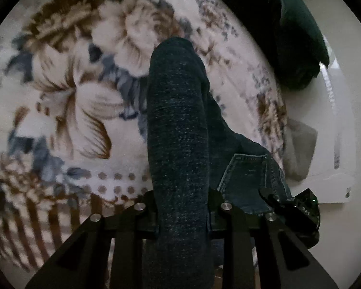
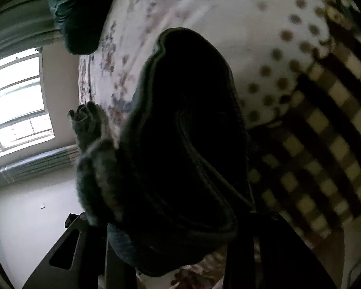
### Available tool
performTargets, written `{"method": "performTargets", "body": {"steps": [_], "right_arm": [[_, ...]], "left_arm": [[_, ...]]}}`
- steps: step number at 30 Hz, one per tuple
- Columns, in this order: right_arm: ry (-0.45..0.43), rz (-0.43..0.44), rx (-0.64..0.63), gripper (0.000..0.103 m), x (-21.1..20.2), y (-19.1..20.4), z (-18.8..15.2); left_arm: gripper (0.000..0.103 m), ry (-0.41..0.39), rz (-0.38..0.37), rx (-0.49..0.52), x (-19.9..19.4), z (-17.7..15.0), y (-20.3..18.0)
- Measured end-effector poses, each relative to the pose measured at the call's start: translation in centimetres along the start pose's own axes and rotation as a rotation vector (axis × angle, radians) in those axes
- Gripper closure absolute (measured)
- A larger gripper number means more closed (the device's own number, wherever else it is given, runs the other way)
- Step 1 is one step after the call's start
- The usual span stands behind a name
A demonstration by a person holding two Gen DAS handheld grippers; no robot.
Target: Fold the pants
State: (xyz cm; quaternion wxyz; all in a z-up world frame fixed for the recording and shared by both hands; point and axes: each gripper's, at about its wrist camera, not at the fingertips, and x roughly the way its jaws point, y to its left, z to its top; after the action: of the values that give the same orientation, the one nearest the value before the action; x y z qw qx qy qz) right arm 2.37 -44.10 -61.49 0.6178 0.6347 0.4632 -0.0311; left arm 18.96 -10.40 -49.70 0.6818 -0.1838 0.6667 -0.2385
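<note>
Both ends of the jeans (image 1: 178,144) hang off the bed (image 1: 67,110), lifted above its flowered blanket. A leg runs up through the left hand-held gripper (image 1: 183,216), whose jaws are closed on the denim, back pocket (image 1: 248,178) dangling alongside. The right hand-held gripper (image 2: 170,236) looks clamped on a thick dark bunch of the same cloth (too shadowed to be certain). A dark green pillow (image 1: 288,31) lies near the bed's edge. My worry: heavy denim could slide from either grip, or the layers could land askew and crease crookedly.
</note>
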Motion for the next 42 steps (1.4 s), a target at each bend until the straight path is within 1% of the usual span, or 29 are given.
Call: {"method": "performTargets", "body": {"steps": [2, 3, 6, 8, 9, 12, 14, 15, 17, 18, 19, 21, 23, 26, 27, 28, 31, 33, 34, 35, 37, 40, 41, 42], "right_arm": [[0.008, 0.008, -0.032, 0.066, -0.7, 3.0, -0.3], [0.01, 0.014, -0.046, 0.066, -1.8, 3.9, 0.3], [0.02, 0.037, -0.099, 0.066, -2.6, 9.3, 0.5], [0.026, 0.045, -0.144, 0.066, -2.3, 13.4, 0.6], [0.03, 0.055, -0.17, 0.066, -1.8, 16.0, 0.7], [0.035, 0.076, -0.216, 0.066, -0.3, 21.5, 1.1], [0.037, 0.09, -0.248, 0.066, 1.9, 26.2, 1.3], [0.037, 0.098, -0.257, 0.066, 2.6, 27.7, 1.3], [0.036, 0.113, -0.285, 0.066, 5.2, 31.9, 1.4], [0.035, 0.121, -0.29, 0.066, 6.0, 32.9, 1.4], [0.035, 0.129, -0.297, 0.066, 8.0, 35.3, 1.6], [0.035, 0.142, -0.309, 0.066, 12.2, 39.7, 1.9], [0.036, 0.152, -0.317, 0.066, 15.4, 42.3, 2.6], [0.04, 0.16, -0.333, 0.066, 21.9, 46.6, 4.1], [0.041, 0.162, -0.334, 0.066, 23.3, 47.2, 4.5], [0.044, 0.161, -0.331, 0.066, 25.6, 48.1, 5.1], [0.047, 0.146, -0.331, 0.066, 30.8, 49.7, 6.6], [0.049, 0.126, -0.331, 0.066, 34.1, 49.9, 7.4], [0.05, 0.112, -0.332, 0.066, 35.5, 50.0, 7.9], [0.05, 0.097, -0.331, 0.066, 36.7, 49.9, 8.3], [0.053, 0.067, -0.328, 0.066, 38.6, 49.3, 8.7], [0.056, 0.009, -0.344, 0.066, 40.9, 48.2, 9.7], [0.062, -0.014, -0.349, 0.061, 41.3, 48.0, 9.9], [0.072, -0.033, -0.348, 0.059, 41.6, 47.5, 9.9]], "left_arm": [[0.081, -0.023, -0.002, 0.003, -2.5, 0.6, -0.6], [0.081, -0.035, -0.007, 0.004, -3.9, 1.1, -1.0], [0.081, -0.082, -0.017, -0.005, -7.8, 2.8, -1.7], [0.081, -0.124, -0.021, -0.018, -10.2, 4.5, -2.3], [0.081, -0.147, -0.021, -0.02, -11.7, 5.5, -2.4], [0.081, -0.206, -0.026, -0.027, -15.6, 8.9, -1.7], [0.081, -0.245, -0.027, -0.031, -18.4, 12.0, -0.7], [0.081, -0.26, -0.027, -0.033, -19.5, 13.4, -0.2], [0.081, -0.289, -0.028, -0.032, -21.9, 17.2, 1.1], [0.081, -0.297, -0.028, -0.034, -22.8, 18.8, 2.0], [0.081, -0.307, -0.026, -0.036, -24.0, 21.3, 3.1], [0.081, -0.317, -0.024, -0.038, -25.3, 24.7, 4.9], [0.081, -0.325, -0.015, -0.03, -26.5, 29.4, 7.1], [0.081, -0.33, 0.006, -0.015, -26.8, 35.0, 9.9], [0.081, -0.328, 0.012, -0.014, -26.6, 36.5, 10.8], [0.081, -0.325, 0.013, -0.016, -26.3, 38.3, 12.0], [0.081, -0.307, 0.019, -0.033, -24.4, 43.1, 16.0], [0.081, -0.289, 0.02, -0.049, -22.9, 45.1, 18.2], [0.081, -0.275, 0.023, -0.054, -22.1, 46.0, 19.3], [0.081, -0.259, 0.025, -0.057, -21.6, 46.0, 19.6], [0.081, -0.222, 0.036, -0.068, -19.6, 46.9, 21.6], [0.078, -0.175, 0.036, -0.083, -17.7, 47.3, 23.6], [0.076, -0.165, 0.054, -0.083, -17.2, 47.4, 24.2], [0.074, -0.162, 0.077, -0.077, -17.0, 47.3, 24.1]]}}
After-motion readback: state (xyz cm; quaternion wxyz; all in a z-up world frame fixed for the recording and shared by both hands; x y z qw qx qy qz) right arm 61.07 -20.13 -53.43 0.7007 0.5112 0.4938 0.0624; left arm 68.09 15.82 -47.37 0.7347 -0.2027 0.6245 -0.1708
